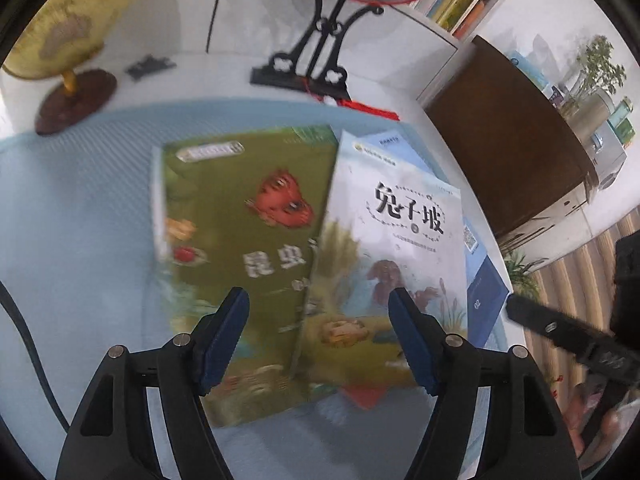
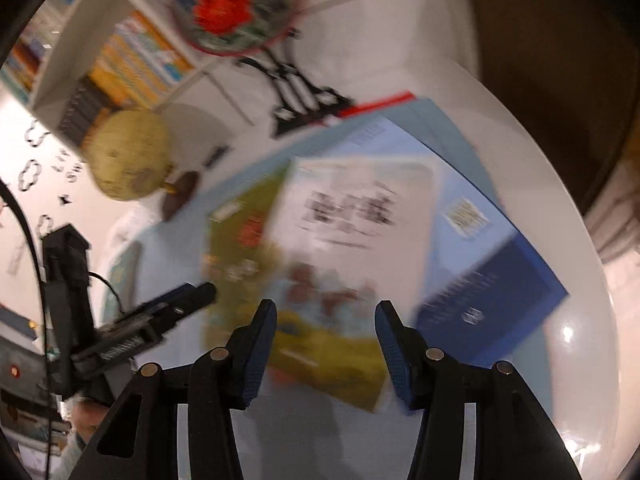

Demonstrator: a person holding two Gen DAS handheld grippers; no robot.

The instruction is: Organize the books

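Left gripper (image 1: 320, 316) and right gripper (image 2: 326, 326), apart and empty, above overlapping books (image 1: 396, 240).

On the table (image 1: 472, 168) below me three books overlap on a mat (image 1: 80, 208): the insect book (image 1: 240, 216) at nine o'clock, the rabbit book (image 1: 404, 248) partly over it, the third book (image 1: 486, 292) underneath at three, a globe (image 1: 68, 16) at eleven.

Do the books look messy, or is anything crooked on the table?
Yes. Three books lie fanned out on the light blue mat instead of squared up: the pale rabbit-hill book overlaps the green insect book and sits tilted on a blue book. Nothing looks torn or spilled.
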